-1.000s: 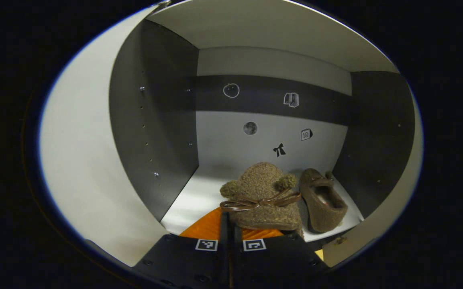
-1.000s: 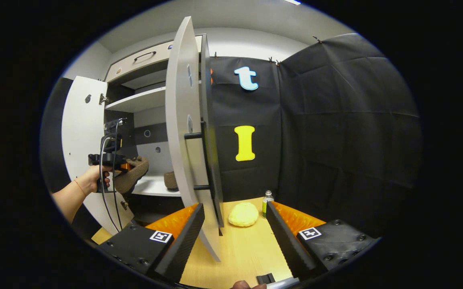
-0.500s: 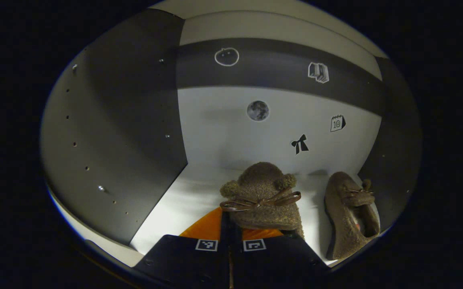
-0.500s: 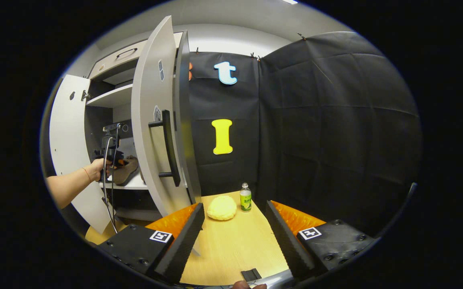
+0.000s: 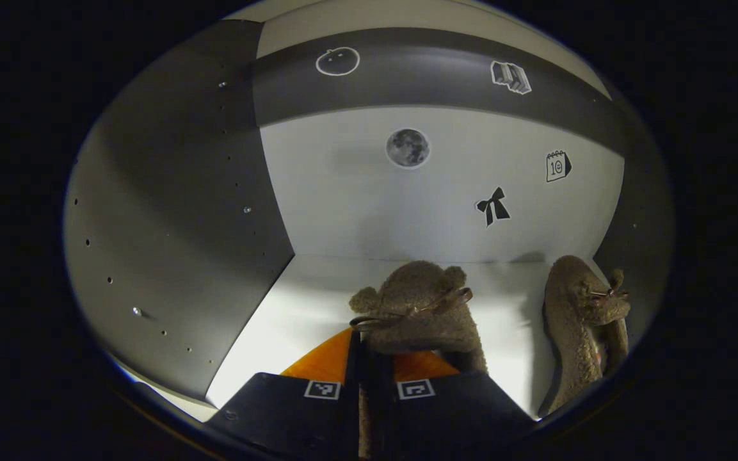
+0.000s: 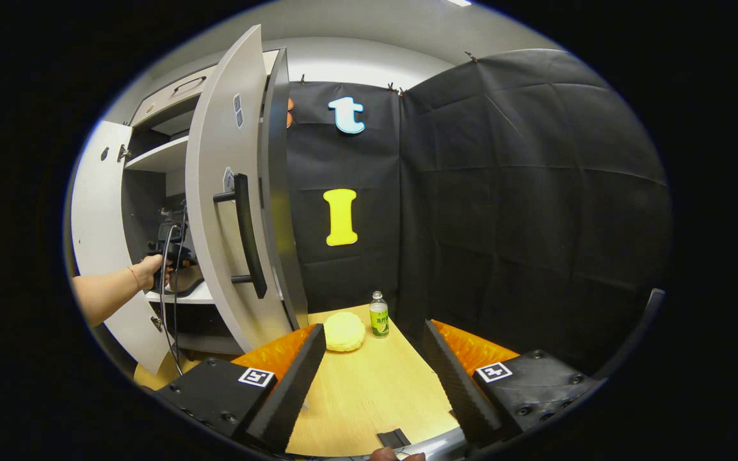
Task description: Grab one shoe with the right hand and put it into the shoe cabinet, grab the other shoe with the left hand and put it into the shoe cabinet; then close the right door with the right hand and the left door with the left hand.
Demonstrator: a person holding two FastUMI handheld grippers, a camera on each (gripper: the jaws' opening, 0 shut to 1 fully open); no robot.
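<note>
two shoes in cabinet (image 5: 170, 211): left tool (image 5: 369, 358) clenched on one shoe (image 5: 417, 307); right tool (image 6: 372, 371) released.

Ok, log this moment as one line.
left claw: shut on shoe, inside cabinet | other shoe: on shelf | right claw: open | doors: open

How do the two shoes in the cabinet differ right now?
The held shoe is pinched in the left claw, toe toward the back wall; the other shoe lies free on the shelf by the right wall, tipped on its side. Both are brown, fuzzy, with a bow.
</note>
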